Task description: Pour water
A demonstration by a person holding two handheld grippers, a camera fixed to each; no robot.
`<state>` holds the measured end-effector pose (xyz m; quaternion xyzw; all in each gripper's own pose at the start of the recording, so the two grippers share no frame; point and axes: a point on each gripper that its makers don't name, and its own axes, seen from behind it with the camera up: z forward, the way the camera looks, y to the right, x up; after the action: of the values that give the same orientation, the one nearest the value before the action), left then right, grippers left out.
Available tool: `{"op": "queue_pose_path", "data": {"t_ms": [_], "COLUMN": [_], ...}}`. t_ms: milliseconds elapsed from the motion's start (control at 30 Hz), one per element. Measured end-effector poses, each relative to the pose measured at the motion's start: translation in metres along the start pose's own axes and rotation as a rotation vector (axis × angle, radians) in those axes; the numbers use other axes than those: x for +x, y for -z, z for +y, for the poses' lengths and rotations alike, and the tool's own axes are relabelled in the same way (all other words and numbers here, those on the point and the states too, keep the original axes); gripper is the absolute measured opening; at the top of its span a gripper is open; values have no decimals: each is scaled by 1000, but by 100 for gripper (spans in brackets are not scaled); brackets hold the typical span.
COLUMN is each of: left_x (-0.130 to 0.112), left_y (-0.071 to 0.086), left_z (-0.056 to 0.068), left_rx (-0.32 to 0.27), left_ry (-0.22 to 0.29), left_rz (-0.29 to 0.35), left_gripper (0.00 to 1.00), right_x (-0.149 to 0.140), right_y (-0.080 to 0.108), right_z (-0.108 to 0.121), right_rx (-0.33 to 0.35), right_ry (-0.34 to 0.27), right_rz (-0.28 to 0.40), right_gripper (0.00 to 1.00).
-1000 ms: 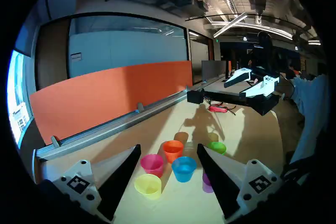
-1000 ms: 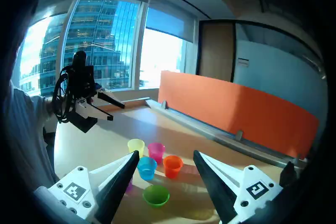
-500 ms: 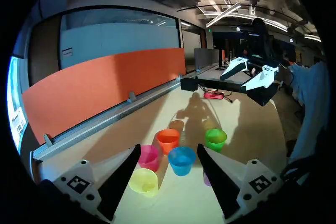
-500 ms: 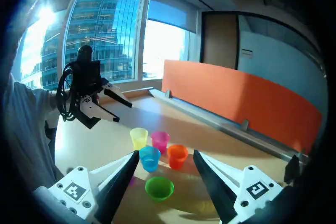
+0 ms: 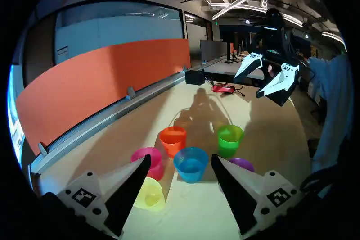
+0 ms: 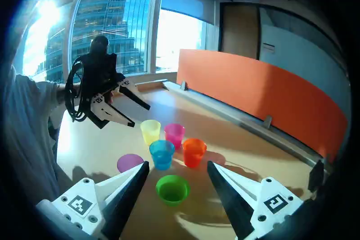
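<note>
Jaws of my left gripper stand spread wide and grip nothing, above the bench. In the left gripper view, the yellow cup is nearest and is partly hidden behind my left-hand finger. The pink cup stands just beyond it, at that finger's tip. The blue cup sits centred in the gap between the jaws, and neither finger touches it. The purple cup shows beside the other fingertip, partly hidden. Behind the blue cup stand the orange cup and, to its right, the green cup. Farther off, my right gripper is held in the air over the bench, with its jaws spread and nothing in them.

In the right gripper view, the green cup lies nearest, centred in the open gap and apart from both fingers. The blue and orange cups stand side by side behind it, with the yellow and pink cups behind those. The purple cup is to the left, just above one fingertip. The left gripper hangs in the air beyond the yellow cup, with a pale sleeve at the left edge. An orange partition runs along the far side of the bench.

I cannot tell whether any cup holds water.
</note>
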<state>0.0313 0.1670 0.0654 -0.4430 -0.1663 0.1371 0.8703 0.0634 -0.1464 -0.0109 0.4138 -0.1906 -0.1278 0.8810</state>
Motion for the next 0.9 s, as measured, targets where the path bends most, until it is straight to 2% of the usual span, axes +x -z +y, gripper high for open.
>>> {"op": "queue_pose_path", "data": {"t_ms": [567, 900], "left_x": [-31, -47], "left_y": [-27, -41], "left_z": [11, 14], "left_rx": [-84, -98], "left_ry": [1, -3], "left_rz": [-103, -179], "left_gripper": [100, 100], "right_x": [-43, -61], "right_y": [-14, -22], "right_z": [-2, -3], "right_rx": [19, 34], "right_ry": [0, 1], "right_rz": [-73, -99], "right_gripper": [99, 99]}}
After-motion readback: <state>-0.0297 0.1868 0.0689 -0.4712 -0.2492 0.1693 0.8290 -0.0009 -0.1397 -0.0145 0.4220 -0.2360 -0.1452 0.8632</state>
